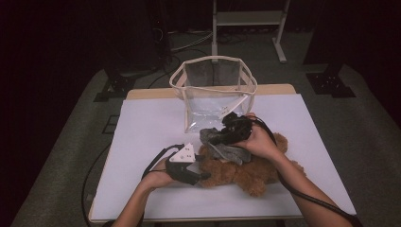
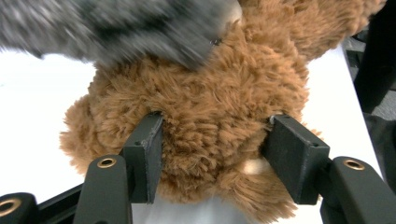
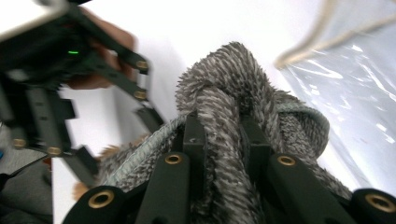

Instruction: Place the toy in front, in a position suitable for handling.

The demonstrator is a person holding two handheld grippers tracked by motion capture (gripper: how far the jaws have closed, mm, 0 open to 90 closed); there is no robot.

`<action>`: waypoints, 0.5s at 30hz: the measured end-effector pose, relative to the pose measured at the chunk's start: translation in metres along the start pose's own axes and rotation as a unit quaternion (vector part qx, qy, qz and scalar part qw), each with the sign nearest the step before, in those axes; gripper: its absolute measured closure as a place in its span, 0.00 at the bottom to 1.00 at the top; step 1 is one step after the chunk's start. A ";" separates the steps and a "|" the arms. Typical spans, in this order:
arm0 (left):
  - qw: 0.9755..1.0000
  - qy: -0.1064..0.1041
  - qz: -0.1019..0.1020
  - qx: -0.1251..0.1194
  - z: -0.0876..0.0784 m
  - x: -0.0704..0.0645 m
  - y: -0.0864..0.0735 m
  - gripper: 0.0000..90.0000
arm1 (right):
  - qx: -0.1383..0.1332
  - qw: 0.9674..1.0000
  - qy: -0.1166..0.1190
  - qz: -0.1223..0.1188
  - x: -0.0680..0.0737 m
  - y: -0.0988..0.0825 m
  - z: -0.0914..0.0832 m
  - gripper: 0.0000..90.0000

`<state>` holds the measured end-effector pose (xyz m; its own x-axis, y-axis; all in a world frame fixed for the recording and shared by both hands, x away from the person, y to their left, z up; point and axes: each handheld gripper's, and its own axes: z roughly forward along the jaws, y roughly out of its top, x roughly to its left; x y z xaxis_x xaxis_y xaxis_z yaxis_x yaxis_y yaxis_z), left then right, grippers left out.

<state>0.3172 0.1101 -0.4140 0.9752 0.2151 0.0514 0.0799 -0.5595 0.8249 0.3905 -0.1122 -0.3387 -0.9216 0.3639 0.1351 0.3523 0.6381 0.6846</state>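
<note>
A brown teddy bear (image 1: 246, 172) lies on the white table (image 1: 146, 123), near its front edge. My left gripper (image 1: 203, 175) comes in from the left; in the left gripper view both pads (image 2: 148, 154) press into the brown fur (image 2: 210, 107) of one rounded part of the bear. A grey knitted garment (image 1: 227, 150) is draped over the bear's top. My right gripper (image 1: 215, 138) is shut on a bunched fold of that grey knit (image 3: 224, 102), lifted slightly above the bear. The knit also hangs blurred across the top of the left gripper view (image 2: 130, 28).
A clear plastic bag with a cream rim (image 1: 213, 59) stands open at the back middle of the table, close behind the right gripper; its wall (image 3: 345, 93) is at the right of the right gripper view. A white stand (image 1: 246, 19) is on the floor beyond. Cables trail from both grippers.
</note>
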 end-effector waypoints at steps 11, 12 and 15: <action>1.000 0.002 -0.009 -0.019 -0.001 0.001 0.006 0.37 | 0.000 0.998 0.057 0.017 0.004 -0.014 0.002 0.84; 1.000 -0.002 -0.003 -0.017 0.000 -0.001 0.007 0.38 | 0.000 0.998 0.055 0.017 0.004 -0.014 0.002 0.84; 1.000 -0.010 0.011 -0.010 -0.001 -0.004 0.008 0.40 | -0.004 0.999 0.039 0.022 -0.003 -0.015 -0.002 0.84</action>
<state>0.3137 0.1055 -0.4068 0.9807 0.1866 0.0590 0.0539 -0.5471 0.8353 0.3875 -0.1241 -0.3480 -0.9155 0.3368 0.2200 0.3912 0.6173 0.6826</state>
